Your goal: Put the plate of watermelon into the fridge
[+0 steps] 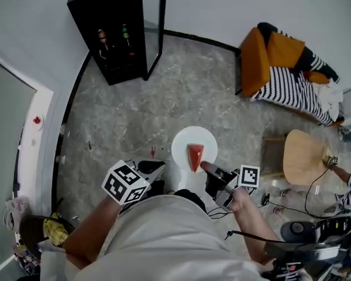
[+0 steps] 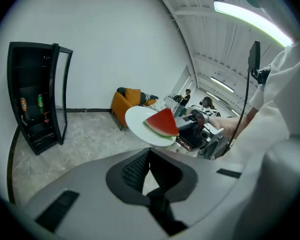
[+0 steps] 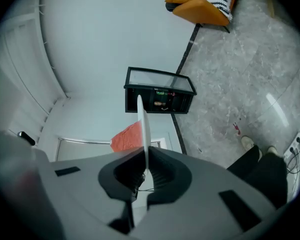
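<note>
**Plate of watermelon held by its rim in the right gripper, away from the fridge**

Head view: the white round plate [image 1: 184,142] hangs over the grey stone floor [image 1: 181,92], in front of the person and face up. It is well apart from the tall black glass-door fridge [image 1: 114,34], which stands by the wall with its door swung open. A red triangular watermelon wedge [image 1: 195,156] lies on the plate. Its long axis runs away from the person, with the broad end farther out and the narrow end toward the right gripper [image 1: 206,167]. That gripper clamps the plate's near rim. The left gripper [image 1: 153,170] hangs just to the left of the plate, apart from it.

Left gripper view: this gripper's pads sit almost together, with a thin wedge of floor showing between them and nothing in them. Beyond them the plate appears as a tilted oval. The watermelon wedge shows bright red flesh with a thin pale-green rind along its lower edge. The right gripper holds the plate's far side, and the fridge stands at the left of the picture.

Right gripper view: the plate is seen edge-on as a thin white line running from between the jaws toward the fridge. The jaws are pressed onto its rim. The red flesh lies on one side of that line.
</note>
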A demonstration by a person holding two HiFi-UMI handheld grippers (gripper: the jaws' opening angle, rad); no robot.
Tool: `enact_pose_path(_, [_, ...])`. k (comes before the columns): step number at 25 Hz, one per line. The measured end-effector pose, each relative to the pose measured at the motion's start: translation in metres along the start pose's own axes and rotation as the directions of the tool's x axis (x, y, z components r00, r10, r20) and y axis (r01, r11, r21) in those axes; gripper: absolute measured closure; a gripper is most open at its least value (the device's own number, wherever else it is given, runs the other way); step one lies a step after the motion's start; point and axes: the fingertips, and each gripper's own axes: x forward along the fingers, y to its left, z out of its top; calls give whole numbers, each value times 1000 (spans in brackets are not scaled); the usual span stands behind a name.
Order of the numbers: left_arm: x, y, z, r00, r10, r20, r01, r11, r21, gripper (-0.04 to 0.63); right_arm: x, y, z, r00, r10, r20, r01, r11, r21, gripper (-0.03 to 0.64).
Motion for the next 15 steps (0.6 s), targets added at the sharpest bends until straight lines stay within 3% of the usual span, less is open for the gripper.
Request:
enact_pose_path(6, [-8, 50, 25, 998, 66, 1, -66, 998, 18, 583, 60, 12, 52, 1000, -2, -24, 2, 1000, 6, 594])
enact_pose_path(15, [14, 120, 79, 988, 151, 36, -147, 985, -92, 583, 155, 30, 144, 980, -21, -196, 14, 999, -33, 594])
